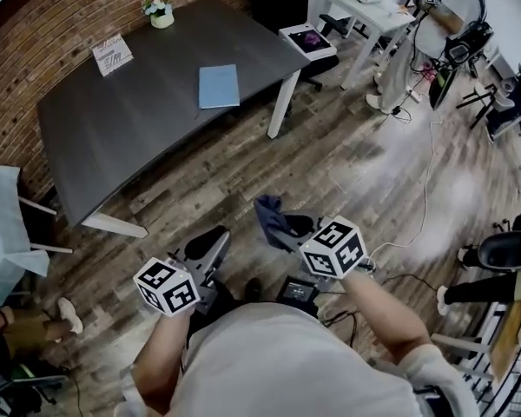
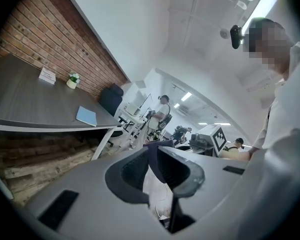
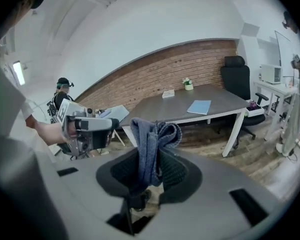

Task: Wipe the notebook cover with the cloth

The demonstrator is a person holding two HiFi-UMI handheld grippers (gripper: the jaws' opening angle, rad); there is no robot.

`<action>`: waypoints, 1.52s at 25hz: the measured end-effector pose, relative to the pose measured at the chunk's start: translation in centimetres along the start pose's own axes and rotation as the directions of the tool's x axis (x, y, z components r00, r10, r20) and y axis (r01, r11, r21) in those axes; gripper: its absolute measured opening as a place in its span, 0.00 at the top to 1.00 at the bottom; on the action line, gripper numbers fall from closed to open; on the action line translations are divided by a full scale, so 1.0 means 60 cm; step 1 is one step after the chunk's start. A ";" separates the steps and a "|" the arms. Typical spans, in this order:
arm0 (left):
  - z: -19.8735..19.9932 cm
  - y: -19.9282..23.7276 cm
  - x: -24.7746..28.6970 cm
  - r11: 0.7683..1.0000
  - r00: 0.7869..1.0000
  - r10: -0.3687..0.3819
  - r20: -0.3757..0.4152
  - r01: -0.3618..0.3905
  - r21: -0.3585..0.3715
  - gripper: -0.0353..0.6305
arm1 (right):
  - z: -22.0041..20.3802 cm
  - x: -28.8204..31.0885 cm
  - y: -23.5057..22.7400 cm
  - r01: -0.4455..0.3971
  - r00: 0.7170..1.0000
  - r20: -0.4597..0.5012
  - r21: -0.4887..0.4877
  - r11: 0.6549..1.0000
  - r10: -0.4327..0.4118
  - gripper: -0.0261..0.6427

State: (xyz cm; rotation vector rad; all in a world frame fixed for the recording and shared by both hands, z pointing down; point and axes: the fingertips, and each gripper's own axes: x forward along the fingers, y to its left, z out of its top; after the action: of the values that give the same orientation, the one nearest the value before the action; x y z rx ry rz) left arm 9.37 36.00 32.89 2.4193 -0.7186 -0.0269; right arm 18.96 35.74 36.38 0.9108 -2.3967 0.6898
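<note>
Two grippers, both low in front of me, over the wood floor (image 1: 347, 159).

Right gripper (image 3: 150, 170): jaws clamped on the cloth (image 3: 153, 136). The grip is near one end, and the loose end bunches up above the pads in a soft fold.

Left gripper (image 2: 151, 170): jaws a narrow gap apart, with nothing between them and only floor showing through.

Cloth: blue, limp, light. It will drape and drag rather than push. My judgement is that a flat patch must be pressed down for a useful wipe, not just the bunched tip.

Notebook (image 1: 219, 86): pale blue, thin, lying flat and shut on the dark table (image 1: 122, 124) near the far edge, well apart from both grippers. A small flower pot (image 1: 161, 13) and a card (image 1: 111, 55) sit further back, clear of it.

Handling guess: the cover looks smooth and the book light, so it will likely skate on the tabletop under a sideways wipe. I would pin one corner or edge with the left gripper and stroke away from that point, pressing lightly.
</note>
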 end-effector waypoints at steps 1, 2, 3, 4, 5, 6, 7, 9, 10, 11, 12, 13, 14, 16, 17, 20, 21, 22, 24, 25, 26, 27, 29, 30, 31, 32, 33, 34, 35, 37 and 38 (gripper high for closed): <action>-0.002 0.006 0.003 1.000 1.000 0.012 0.000 -0.012 -0.006 0.85 | 0.001 0.007 -0.006 -0.004 1.000 -0.018 -0.022 1.000 0.004 0.80; -0.003 0.013 0.006 1.000 1.000 0.022 -0.001 -0.022 -0.012 0.85 | 0.003 0.015 -0.011 -0.006 0.999 -0.036 -0.045 0.999 0.004 0.80; -0.003 0.021 0.009 0.999 1.000 0.029 -0.003 -0.029 -0.016 0.85 | 0.006 0.024 -0.017 -0.007 0.999 -0.053 -0.069 0.998 0.003 0.80; -0.003 0.029 0.013 0.999 0.999 0.036 -0.007 -0.036 -0.019 0.85 | 0.010 0.033 -0.023 -0.006 0.998 -0.068 -0.090 0.996 0.000 0.80; -0.003 0.040 0.017 0.999 0.999 0.041 -0.012 -0.042 -0.021 0.85 | 0.015 0.043 -0.029 -0.004 0.997 -0.081 -0.110 0.994 -0.005 0.80; -0.001 0.051 0.021 0.999 0.999 0.046 -0.018 -0.047 -0.024 0.85 | 0.021 0.054 -0.036 -0.001 0.995 -0.095 -0.127 0.992 -0.011 0.80; 0.001 0.064 0.025 0.998 0.998 0.049 -0.024 -0.050 -0.027 0.85 | 0.027 0.066 -0.043 0.003 0.994 -0.109 -0.144 0.990 -0.019 0.80; 0.008 0.092 0.032 0.998 0.998 0.049 -0.035 -0.050 -0.034 0.85 | 0.039 0.093 -0.057 0.013 0.990 -0.137 -0.176 0.984 -0.038 0.80; 0.013 0.108 0.036 0.998 0.998 0.045 -0.039 -0.047 -0.038 0.85 | 0.046 0.107 -0.063 0.018 0.988 -0.150 -0.193 0.981 -0.048 0.80; 0.019 0.126 0.041 0.998 0.998 0.042 -0.043 -0.044 -0.042 0.85 | 0.053 0.122 -0.070 0.023 0.985 -0.160 -0.207 0.978 -0.057 0.80; 0.026 0.144 0.045 0.998 0.998 0.040 -0.048 -0.043 -0.046 0.85 | 0.060 0.138 -0.076 0.028 0.983 -0.170 -0.217 0.976 -0.066 0.80; 0.034 0.163 0.050 0.998 0.998 0.039 -0.053 -0.041 -0.049 0.85 | 0.067 0.153 -0.083 0.034 0.981 -0.179 -0.223 0.974 -0.075 0.80; 0.045 0.181 0.054 0.998 0.998 0.036 -0.057 -0.039 -0.051 0.85 | 0.076 0.169 -0.091 0.039 0.978 -0.189 -0.224 0.974 -0.083 0.80; 0.075 0.220 0.064 0.998 0.998 0.028 -0.064 -0.031 -0.050 0.85 | 0.098 0.203 -0.109 0.052 0.972 -0.211 -0.227 0.973 -0.102 0.80; 0.090 0.240 0.069 0.999 0.997 0.023 -0.068 -0.026 -0.047 0.85 | 0.111 0.221 -0.118 0.059 0.968 -0.223 -0.232 0.971 -0.112 0.80; 0.123 0.300 0.081 0.999 0.996 0.006 -0.094 -0.010 -0.042 0.85 | 0.144 0.273 -0.139 0.074 0.957 -0.254 -0.262 0.962 -0.143 0.80; 0.132 0.319 0.085 0.999 0.995 0.001 -0.103 -0.005 -0.041 0.85 | 0.156 0.290 -0.148 0.079 0.954 -0.259 -0.276 0.958 -0.153 0.80; 0.142 0.338 0.090 0.999 0.994 -0.004 -0.113 0.000 -0.039 0.85 | 0.168 0.307 -0.156 0.084 0.950 -0.265 -0.288 0.954 -0.164 0.80; 0.158 0.374 0.098 0.999 0.991 -0.012 -0.130 0.007 -0.038 0.85 | 0.192 0.335 -0.167 0.092 0.942 -0.281 -0.302 0.949 -0.181 0.80; 0.165 0.392 0.102 0.999 0.991 -0.015 -0.136 0.009 -0.041 0.85 | 0.203 0.349 -0.172 0.095 0.938 -0.290 -0.310 0.946 -0.190 0.80; 0.172 0.408 0.106 0.999 0.990 -0.018 -0.140 0.012 -0.046 0.85 | 0.214 0.362 -0.179 0.100 0.933 -0.298 -0.323 0.941 -0.201 0.80; 0.180 0.422 0.111 0.999 0.990 -0.023 -0.142 0.016 -0.050 0.85 | 0.225 0.374 -0.188 0.106 0.928 -0.303 -0.340 0.934 -0.215 0.80; 0.192 0.446 0.122 0.998 0.988 -0.032 -0.151 0.025 -0.053 0.85 | 0.246 0.396 -0.208 0.119 0.918 -0.311 -0.378 0.918 -0.247 0.80; 0.196 0.456 0.127 0.998 0.987 -0.036 -0.156 0.028 -0.054 0.85 | 0.255 0.406 -0.218 0.127 0.912 -0.315 -0.396 0.910 -0.264 0.80; 0.199 0.466 0.132 0.998 0.986 -0.038 -0.162 0.029 -0.056 0.85 | 0.263 0.413 -0.228 0.134 0.905 -0.320 -0.413 0.901 -0.281 0.80; 0.201 0.474 0.136 0.998 0.985 -0.038 -0.167 0.028 -0.061 0.85 | 0.270 0.419 -0.237 0.139 0.898 -0.325 -0.430 0.892 -0.297 0.80; 0.202 0.481 0.140 0.997 0.985 -0.038 -0.171 0.027 -0.066 0.85 | 0.277 0.425 -0.247 0.143 0.891 -0.331 -0.449 0.882 -0.312 0.80; 0.203 0.488 0.144 0.997 0.984 -0.037 -0.174 0.025 -0.070 0.85 | 0.282 0.431 -0.258 0.144 0.884 -0.336 -0.467 0.872 -0.326 0.80; 0.203 0.495 0.148 0.997 0.983 -0.035 -0.178 0.022 -0.074 0.85 | 0.287 0.437 -0.271 0.143 0.877 -0.342 -0.485 0.863 -0.338 0.80; 0.200 0.507 0.157 0.997 0.982 -0.028 -0.187 0.013 -0.081 0.85 | 0.294 0.451 -0.296 0.135 0.863 -0.356 -0.522 0.842 -0.359 0.80; 0.197 0.513 0.161 0.996 0.981 -0.023 -0.192 0.007 -0.085 0.85 | 0.295 0.459 -0.308 0.126 0.856 -0.364 -0.542 0.831 -0.367 0.80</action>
State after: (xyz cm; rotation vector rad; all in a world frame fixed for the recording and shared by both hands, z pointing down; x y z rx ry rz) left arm 0.35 4.10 41.92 2.3088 -0.5988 0.1661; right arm 9.25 0.31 44.43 0.7209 -1.8433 0.1263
